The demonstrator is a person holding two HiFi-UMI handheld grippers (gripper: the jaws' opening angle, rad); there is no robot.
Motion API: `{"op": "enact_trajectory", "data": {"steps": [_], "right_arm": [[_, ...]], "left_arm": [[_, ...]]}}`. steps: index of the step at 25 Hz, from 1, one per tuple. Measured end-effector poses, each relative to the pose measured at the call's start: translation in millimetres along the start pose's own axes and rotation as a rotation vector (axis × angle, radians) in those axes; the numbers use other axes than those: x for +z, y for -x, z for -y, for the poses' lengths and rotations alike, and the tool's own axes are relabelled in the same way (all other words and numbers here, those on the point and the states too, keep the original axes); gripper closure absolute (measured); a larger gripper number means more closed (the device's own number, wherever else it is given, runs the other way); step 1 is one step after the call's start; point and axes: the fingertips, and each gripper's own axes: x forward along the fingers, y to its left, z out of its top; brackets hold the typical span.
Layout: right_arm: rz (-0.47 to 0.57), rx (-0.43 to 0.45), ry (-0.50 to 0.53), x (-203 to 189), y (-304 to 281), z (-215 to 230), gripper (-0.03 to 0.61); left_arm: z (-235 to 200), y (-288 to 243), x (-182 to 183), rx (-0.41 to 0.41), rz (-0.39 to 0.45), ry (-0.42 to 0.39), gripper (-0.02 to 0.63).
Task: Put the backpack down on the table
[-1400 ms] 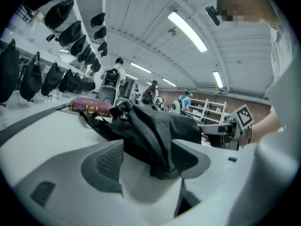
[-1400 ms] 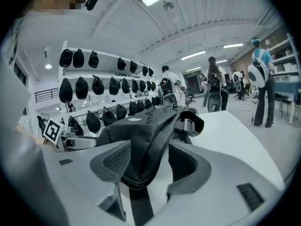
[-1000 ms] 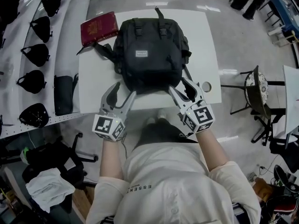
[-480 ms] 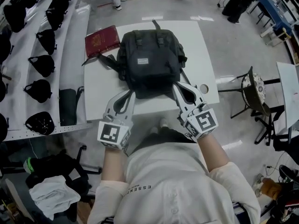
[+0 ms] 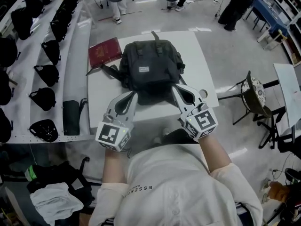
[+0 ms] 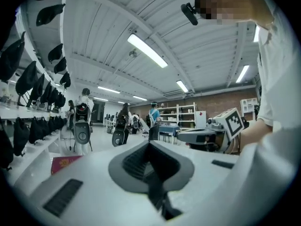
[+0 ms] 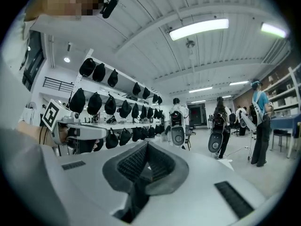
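Note:
The black backpack lies flat on the white table, its straps trailing to the left. My left gripper and right gripper hover over the pack's near edge, side by side and pointing level. Both pairs of jaws have just been closing and now stand shut with nothing between them. The left gripper view shows my left gripper empty, with the right gripper beside it. In the right gripper view my right gripper is empty too, and the left gripper shows at its left.
A red book lies at the table's far left corner. A small ring sits near the right front edge. Shelves with black caps run along the left, a chair stands to the right, and people stand farther off.
Both grippers were open at the backpack's near edge. They have since shut empty and risen above it. The backpack stays on the table.

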Motion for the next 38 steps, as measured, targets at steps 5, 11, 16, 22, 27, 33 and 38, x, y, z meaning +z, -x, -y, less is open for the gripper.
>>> {"op": "enact_trajectory", "data": {"steps": [5,11,16,22,27,33,38], "right_arm": [[0.027,0.011,0.025,12.1,0.5,-6.8,0.564],[0.041,0.028,0.035,16.6,3.0,-12.9,0.565],[0.035,0.034,0.039,14.2,0.0,-15.4,0.565],[0.047,0.018,0.043,16.9,-2.5,-15.2,0.565],[0.047,0.007,0.034,15.9,-6.3,-13.9,0.565],[0.032,0.005,0.023,11.1,-11.3,-14.1,0.565],[0.031,0.016,0.013,10.0,-17.6,-18.4,0.565]], "left_arm": [[3.7,2.8,1.0,-0.025,-0.005,-0.009,0.611],[4.9,5.9,10.4,-0.031,0.017,-0.035,0.611],[6.7,6.2,12.6,-0.045,0.021,-0.036,0.611],[1.0,8.2,12.6,-0.036,0.022,-0.037,0.611],[-7.2,9.4,10.0,-0.023,0.015,-0.035,0.611],[-7.0,8.0,4.8,-0.031,-0.003,-0.035,0.611],[-11.7,11.0,3.1,-0.023,-0.006,-0.031,0.611]]}}
